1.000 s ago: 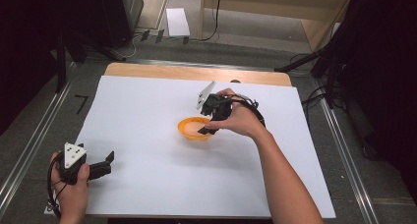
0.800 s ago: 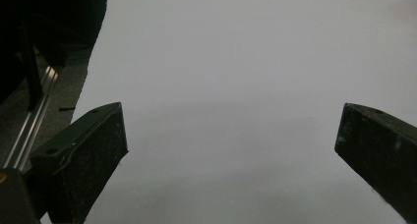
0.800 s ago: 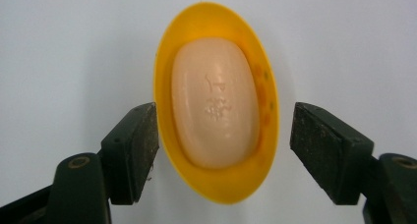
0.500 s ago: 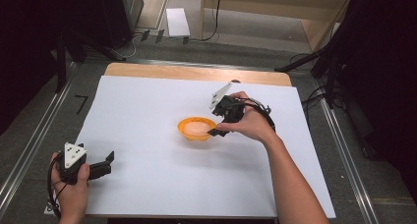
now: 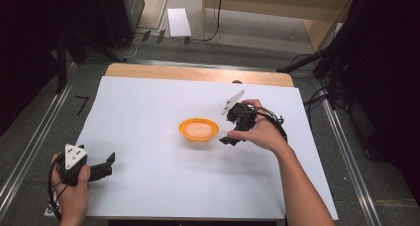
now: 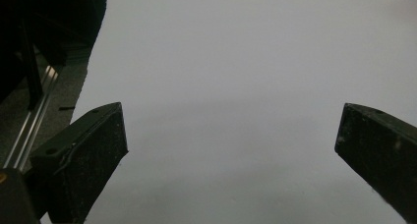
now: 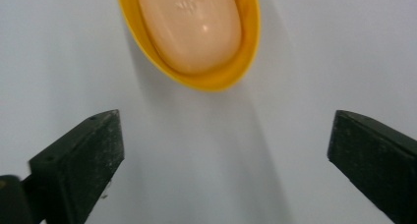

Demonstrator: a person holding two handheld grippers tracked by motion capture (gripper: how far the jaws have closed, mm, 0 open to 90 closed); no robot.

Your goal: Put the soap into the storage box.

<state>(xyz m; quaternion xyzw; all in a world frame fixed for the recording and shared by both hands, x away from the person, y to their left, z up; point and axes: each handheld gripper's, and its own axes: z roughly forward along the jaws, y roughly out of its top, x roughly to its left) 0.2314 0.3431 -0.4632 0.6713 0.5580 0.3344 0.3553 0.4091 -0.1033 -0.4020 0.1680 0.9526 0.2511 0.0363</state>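
Note:
A yellow-orange oval dish (image 5: 184, 132) sits in the middle of the white table sheet with a pale peach soap bar (image 5: 199, 128) lying in it. My right gripper (image 5: 229, 130) is just to the right of the dish, apart from it. Its jaws have just been opening and now stand wide with nothing between them. The right gripper view looks past those open jaws (image 7: 223, 145) at the dish rim (image 7: 211, 81) and the soap (image 7: 189, 27) a little ahead. My left gripper (image 5: 106, 165) rests near the front left corner, open (image 6: 231, 145) over bare sheet.
The white sheet (image 5: 148, 107) covers most of the wooden table. Metal rails (image 5: 29, 151) run along both sides, and dark floor with cables lies beyond. A person's forearm (image 5: 297, 186) reaches in from the bottom right.
My right gripper has drawn back to the right, off the dish's rim, and its jaws have spread apart. The dish and soap stay in place. The left gripper has not moved.

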